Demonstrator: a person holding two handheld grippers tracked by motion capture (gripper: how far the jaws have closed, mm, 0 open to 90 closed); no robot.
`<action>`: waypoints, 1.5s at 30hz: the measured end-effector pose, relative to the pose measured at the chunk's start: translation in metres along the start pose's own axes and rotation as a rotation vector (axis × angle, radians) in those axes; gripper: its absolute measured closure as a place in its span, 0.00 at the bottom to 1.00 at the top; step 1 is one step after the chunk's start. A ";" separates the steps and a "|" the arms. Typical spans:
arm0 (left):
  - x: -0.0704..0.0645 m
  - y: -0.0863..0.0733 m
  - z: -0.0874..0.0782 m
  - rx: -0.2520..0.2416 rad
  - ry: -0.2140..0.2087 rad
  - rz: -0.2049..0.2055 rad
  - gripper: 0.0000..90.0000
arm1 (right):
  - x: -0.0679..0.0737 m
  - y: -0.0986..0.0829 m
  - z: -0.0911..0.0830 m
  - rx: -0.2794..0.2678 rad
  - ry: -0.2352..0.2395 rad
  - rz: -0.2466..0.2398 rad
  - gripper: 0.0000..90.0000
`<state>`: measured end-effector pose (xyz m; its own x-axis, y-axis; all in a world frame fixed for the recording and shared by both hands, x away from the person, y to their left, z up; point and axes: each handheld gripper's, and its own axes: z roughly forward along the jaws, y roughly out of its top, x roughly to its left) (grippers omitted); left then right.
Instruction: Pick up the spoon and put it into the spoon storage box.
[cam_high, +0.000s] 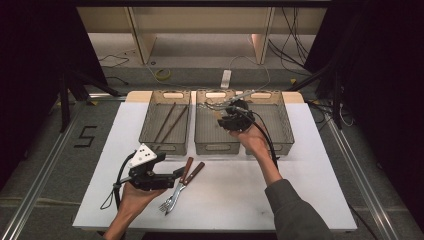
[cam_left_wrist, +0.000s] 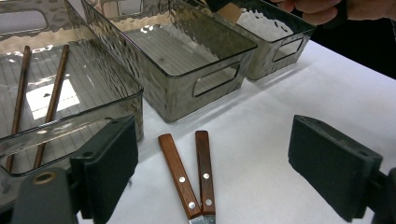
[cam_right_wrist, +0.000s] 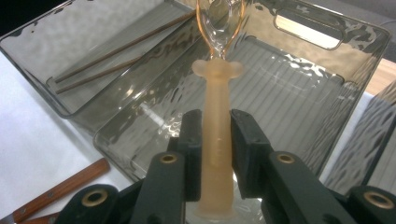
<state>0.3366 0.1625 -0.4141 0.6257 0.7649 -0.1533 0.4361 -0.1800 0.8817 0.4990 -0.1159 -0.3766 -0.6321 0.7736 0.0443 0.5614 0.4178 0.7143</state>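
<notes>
My right gripper (cam_right_wrist: 215, 140) clamps a translucent spoon (cam_right_wrist: 217, 154) over the middle bin (cam_high: 216, 131); chopsticks (cam_high: 169, 122) lie in the bin at nine o'clock; left gripper (cam_left_wrist: 212, 172) jaws wide.

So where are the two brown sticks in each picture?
High view: the two brown sticks lie in the left bin, at the table's far side.
Left gripper view: the sticks are at the left, inside the nearest bin.
Right gripper view: they lie at the upper left, in the farther bin.
Shared landmark: the wooden-handled cutlery on the white table.
</notes>
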 end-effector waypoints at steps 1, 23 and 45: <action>0.000 0.000 0.000 0.000 0.001 0.001 0.17 | 0.000 0.000 0.002 0.004 -0.002 0.000 0.84; -0.001 0.000 -0.001 -0.006 0.003 0.010 0.17 | 0.004 0.001 0.031 0.075 0.015 0.034 0.83; 0.001 0.000 0.005 0.052 0.008 -0.002 0.17 | 0.020 -0.023 -0.039 -0.061 0.072 -0.078 0.40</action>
<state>0.3399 0.1603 -0.4166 0.6198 0.7700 -0.1517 0.4708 -0.2101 0.8568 0.4523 -0.1283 -0.3648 -0.7109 0.7024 0.0354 0.4768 0.4442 0.7585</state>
